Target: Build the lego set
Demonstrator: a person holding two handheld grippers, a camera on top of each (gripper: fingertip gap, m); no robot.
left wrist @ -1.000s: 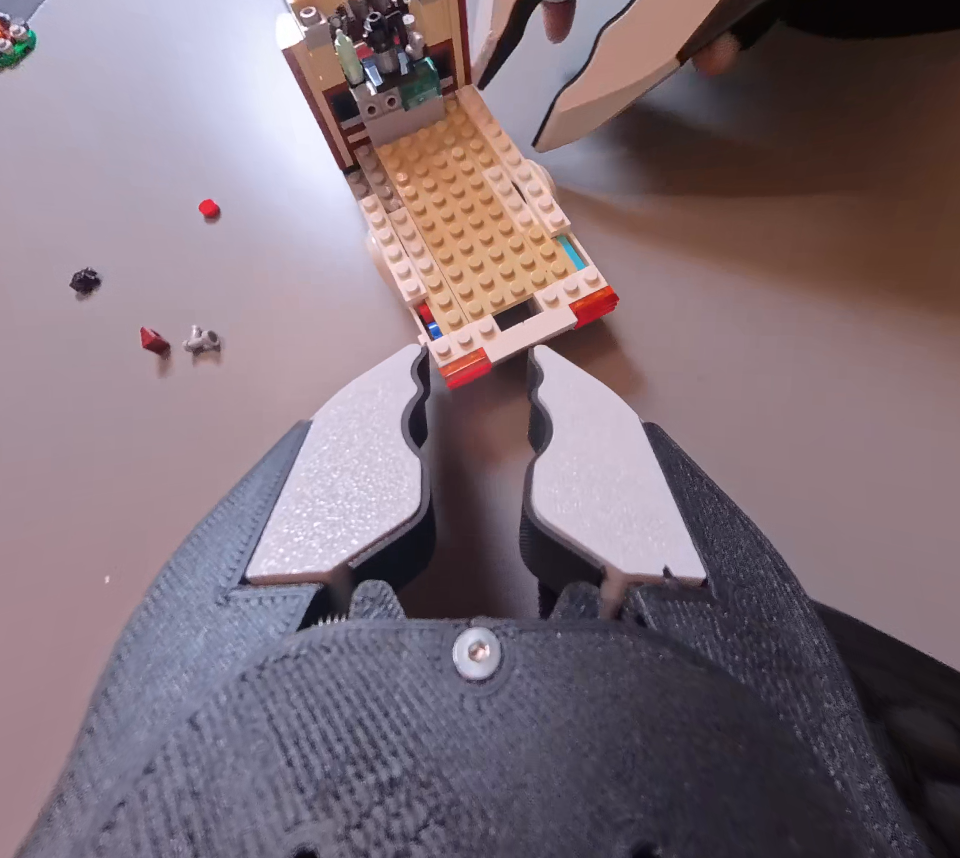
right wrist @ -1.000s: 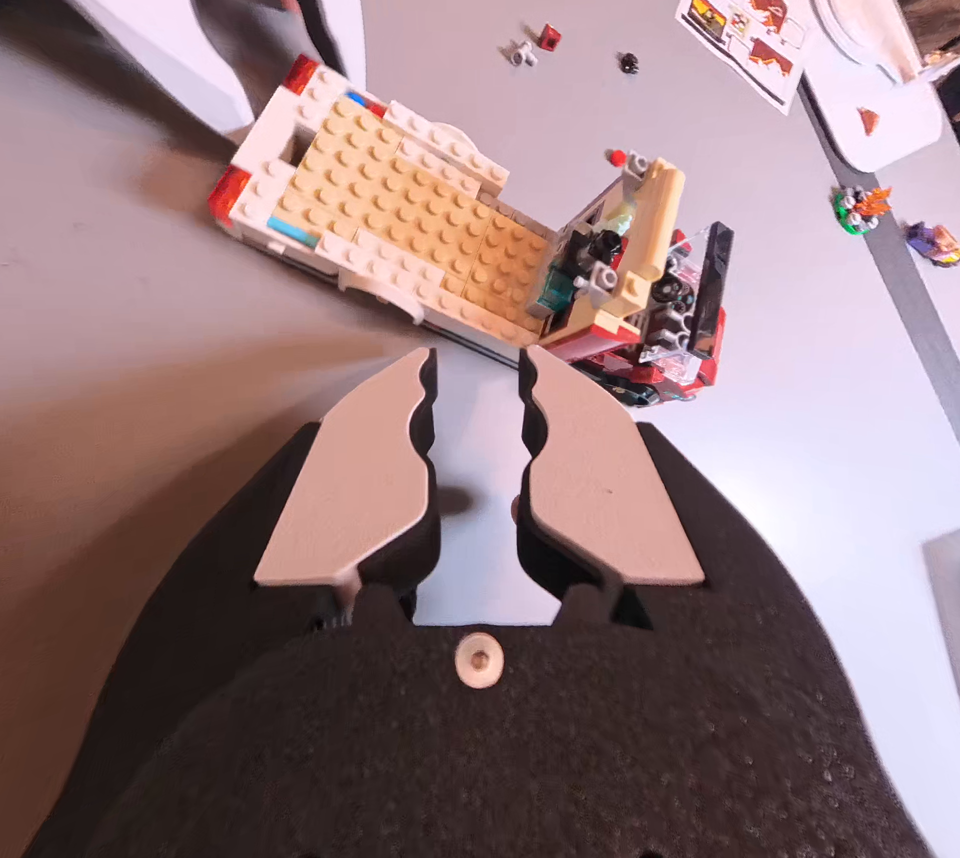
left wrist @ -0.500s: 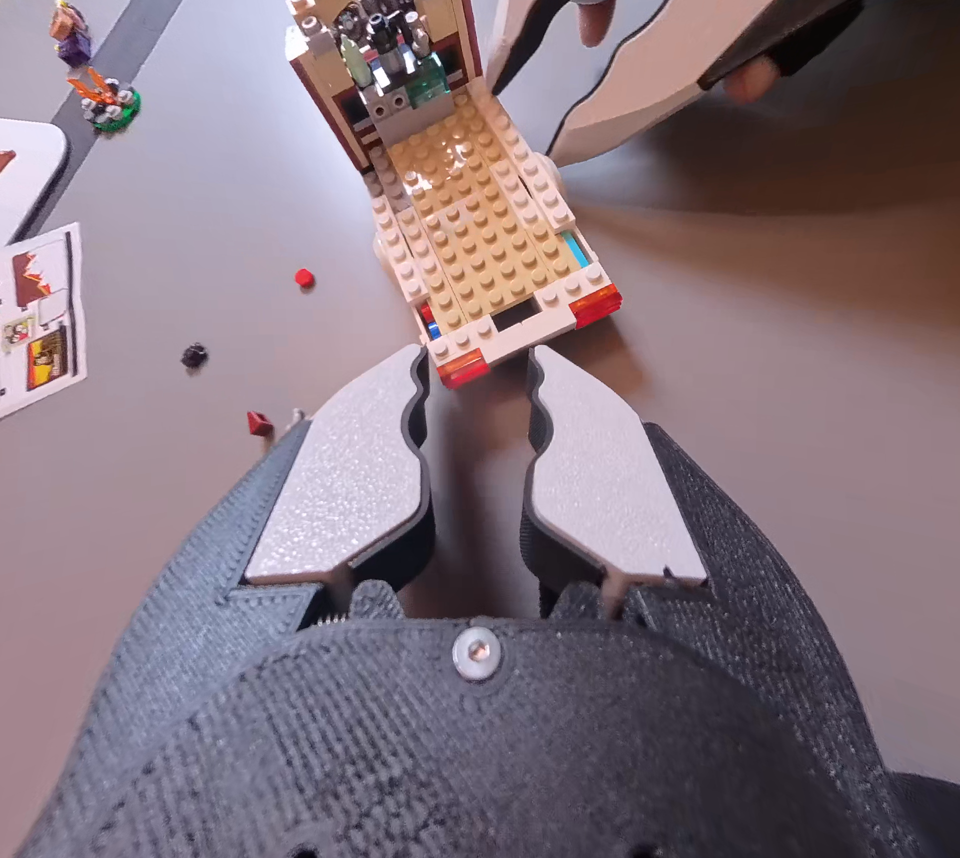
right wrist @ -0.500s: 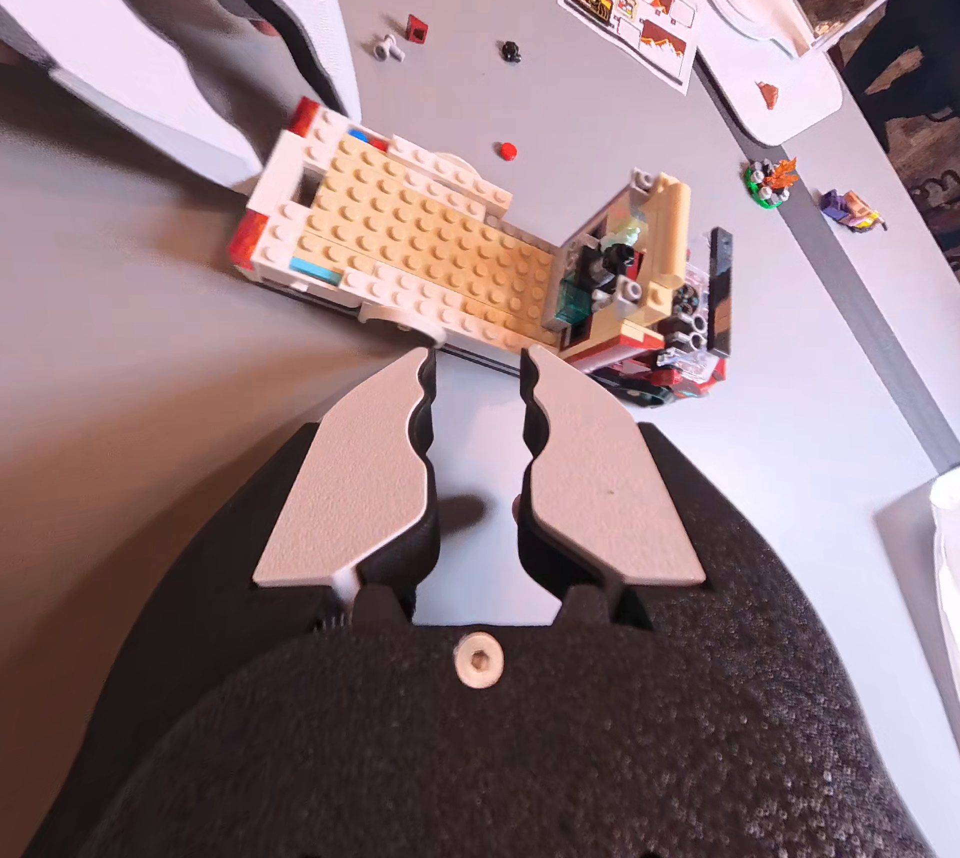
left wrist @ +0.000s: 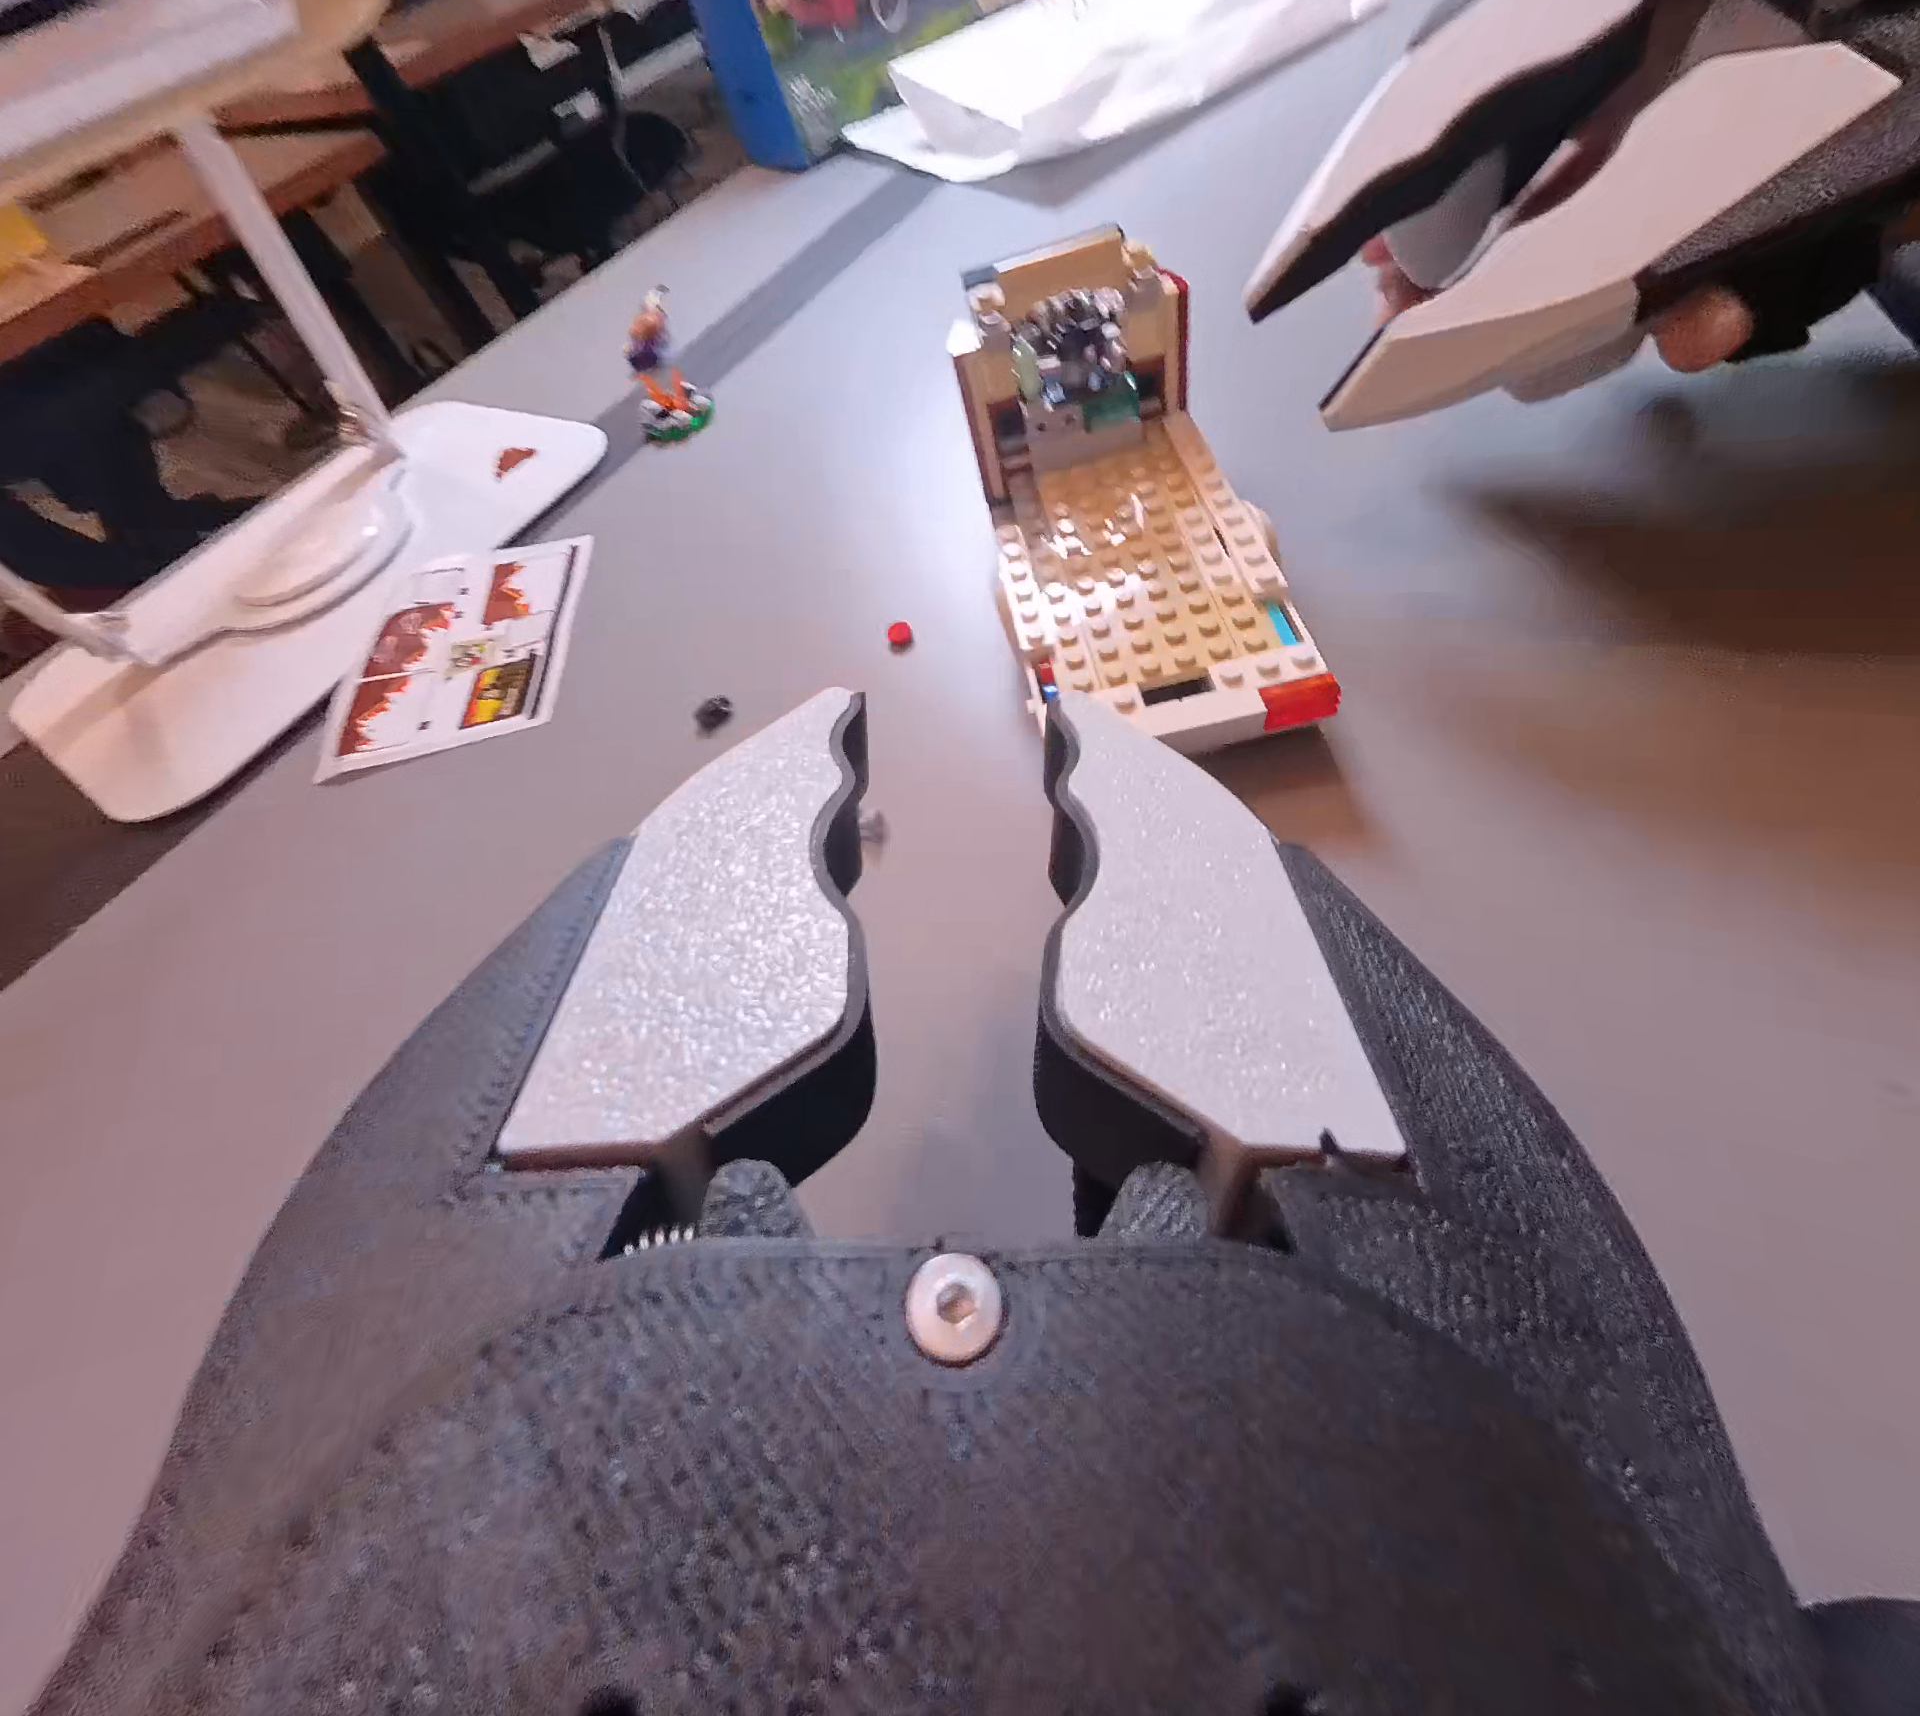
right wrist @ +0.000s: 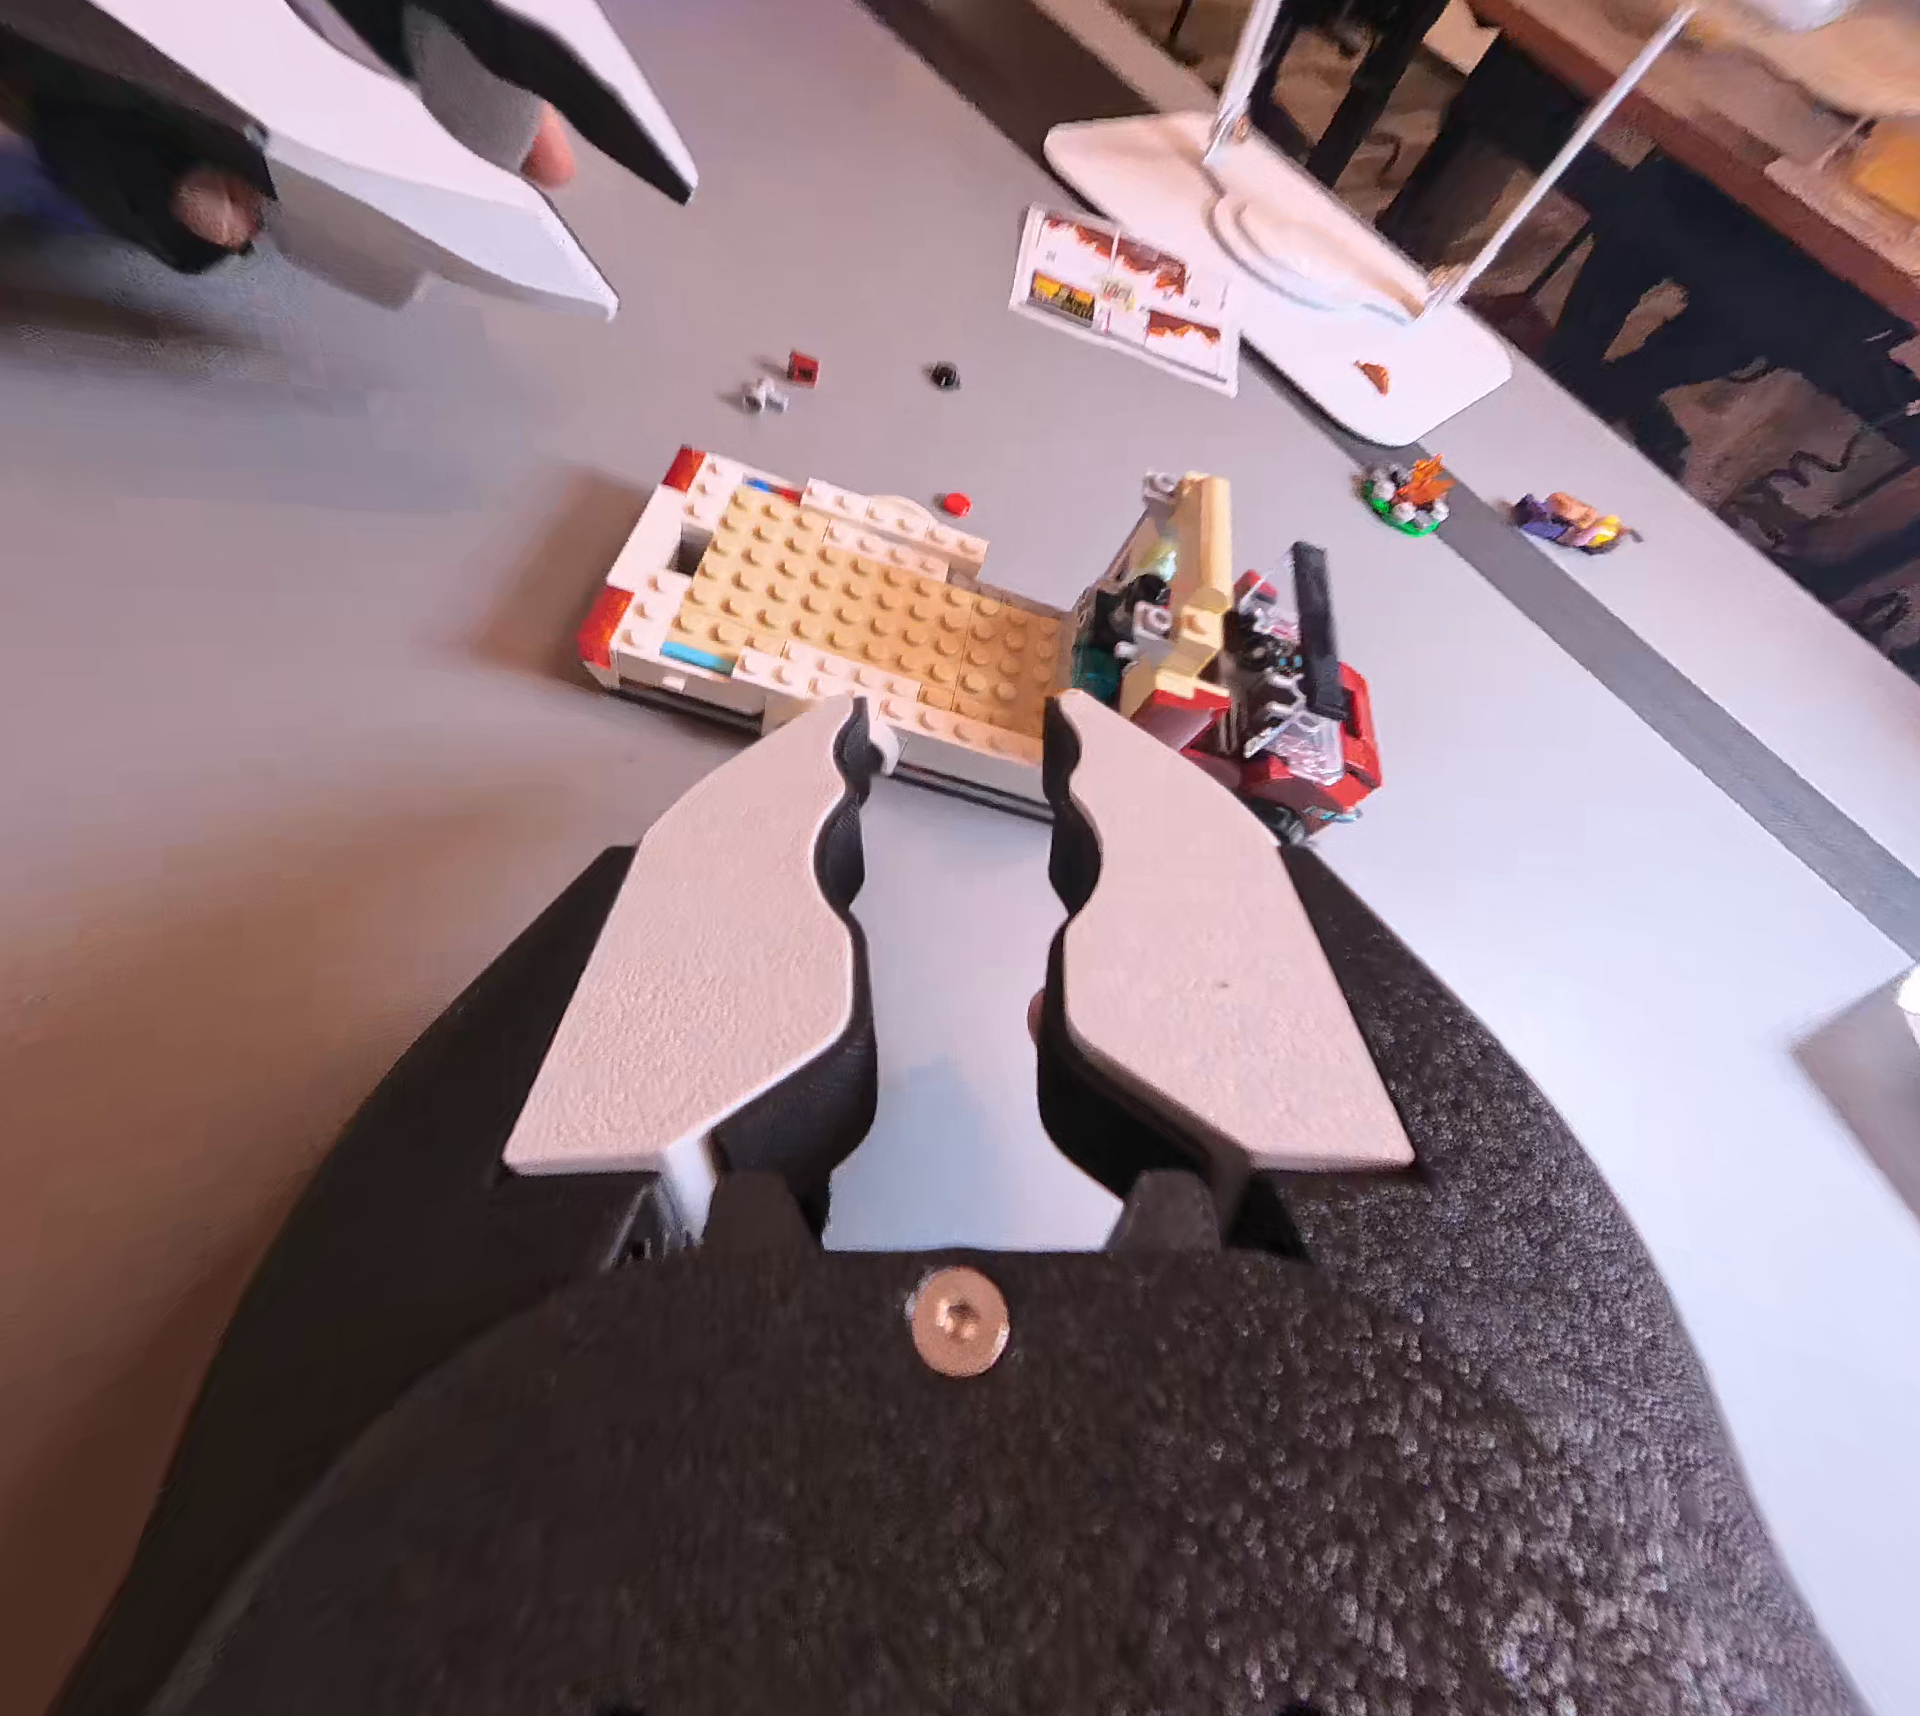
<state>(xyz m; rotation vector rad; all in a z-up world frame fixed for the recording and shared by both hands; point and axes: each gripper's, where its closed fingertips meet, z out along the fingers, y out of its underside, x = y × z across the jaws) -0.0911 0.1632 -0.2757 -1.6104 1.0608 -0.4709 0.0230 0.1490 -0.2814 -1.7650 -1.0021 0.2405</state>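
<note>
Left gripper (left wrist: 954, 757): I am holding it above the table (left wrist: 727, 887), its fingers standing apart with a moderate gap and gripping nothing.
Right gripper (right wrist: 951, 747): I am hovering it beside the model's long flank, fingers likewise parted and empty.
Lego model (left wrist: 1138, 544): it is sitting on the table just beyond the left fingertips, tan studded bed toward me, red cab at the far end.
Loose pieces: a red stud (left wrist: 899, 632), a black bit (left wrist: 715, 710), a dark red piece (right wrist: 801, 364) and a grey one (right wrist: 764, 396) are lying near the model; the sticker sheet (left wrist: 457, 658) is lying farther left.
Step in hand: I judge I am choosing the next part.
Next move: it is calling for a narrow pinch on one small piece.
Hard to make out: the cab interior is blurring; the far background is smearing.
</note>
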